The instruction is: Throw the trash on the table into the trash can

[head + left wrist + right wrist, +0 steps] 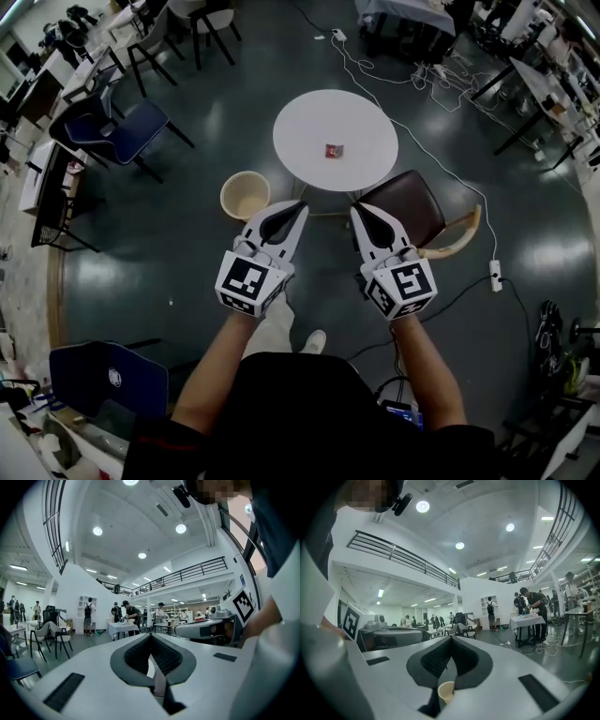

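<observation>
The floor (pixel 169 272) is seen as dark and glossy, the tabletop (pixel 309 127) as smooth, matt white. The left gripper (pixel 302 203) and right gripper (pixel 356 208) are shelled in smooth white plastic, with dark ribbed pads (pixel 137 654).

No legible text, label, brand or number anywhere

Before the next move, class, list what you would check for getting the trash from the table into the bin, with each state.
1. Small red piece of trash lies alone on the round white table: ok.
2. Beige round trash can stands upright, mouth open, on the floor beside the table: ok.
3. Left tool jaws apart for a grasp: not ok, shut and empty.
4. Right tool jaws apart: not ok, shut and empty.
5. A tool at the trash: not ok, both short of the table.
6. Brown padded chair clear of the approach: cannot tell.
</observation>
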`<action>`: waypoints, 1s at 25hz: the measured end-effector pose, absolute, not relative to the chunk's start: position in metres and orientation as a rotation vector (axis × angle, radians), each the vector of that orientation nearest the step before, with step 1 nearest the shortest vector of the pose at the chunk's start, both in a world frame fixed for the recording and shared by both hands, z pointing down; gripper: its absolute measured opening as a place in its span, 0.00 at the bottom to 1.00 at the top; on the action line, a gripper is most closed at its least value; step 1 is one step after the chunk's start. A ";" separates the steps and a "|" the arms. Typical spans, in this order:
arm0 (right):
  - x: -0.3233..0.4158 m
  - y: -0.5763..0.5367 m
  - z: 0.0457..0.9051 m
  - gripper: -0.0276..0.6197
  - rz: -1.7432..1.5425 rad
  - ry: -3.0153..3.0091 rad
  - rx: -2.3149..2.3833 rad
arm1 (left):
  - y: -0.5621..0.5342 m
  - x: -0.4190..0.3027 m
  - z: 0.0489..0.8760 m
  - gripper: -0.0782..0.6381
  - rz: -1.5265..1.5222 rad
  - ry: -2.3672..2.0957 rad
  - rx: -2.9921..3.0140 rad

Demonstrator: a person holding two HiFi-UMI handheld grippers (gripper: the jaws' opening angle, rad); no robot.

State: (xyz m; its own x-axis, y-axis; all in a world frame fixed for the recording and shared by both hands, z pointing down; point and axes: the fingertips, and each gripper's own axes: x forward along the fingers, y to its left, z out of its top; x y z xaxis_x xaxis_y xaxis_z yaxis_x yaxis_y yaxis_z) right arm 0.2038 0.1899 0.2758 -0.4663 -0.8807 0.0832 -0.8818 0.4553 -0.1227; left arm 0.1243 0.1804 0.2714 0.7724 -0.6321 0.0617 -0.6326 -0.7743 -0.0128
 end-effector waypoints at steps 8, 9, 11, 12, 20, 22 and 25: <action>0.199 0.115 0.281 0.07 0.267 -2.605 1.702 | 0.106 0.114 0.272 0.13 0.070 -0.959 2.940; 0.198 0.107 0.282 0.07 0.273 -2.593 1.714 | 0.097 0.111 0.273 0.13 0.071 -0.951 2.940; 0.194 0.092 0.286 0.07 0.278 -2.564 1.731 | 0.079 0.105 0.275 0.13 0.070 -0.939 2.938; 0.192 0.085 0.289 0.07 0.280 -2.551 1.739 | 0.072 0.102 0.276 0.13 0.067 -0.931 2.936; 0.184 0.048 0.305 0.07 0.326 -2.488 1.780 | 0.034 0.089 0.291 0.13 0.057 -0.863 2.926; 0.183 0.040 0.310 0.07 0.322 -2.474 1.782 | 0.028 0.088 0.295 0.13 0.059 -0.850 2.927; 0.181 0.028 0.319 0.07 0.327 -2.442 1.789 | 0.018 0.083 0.299 0.13 0.075 -0.834 2.924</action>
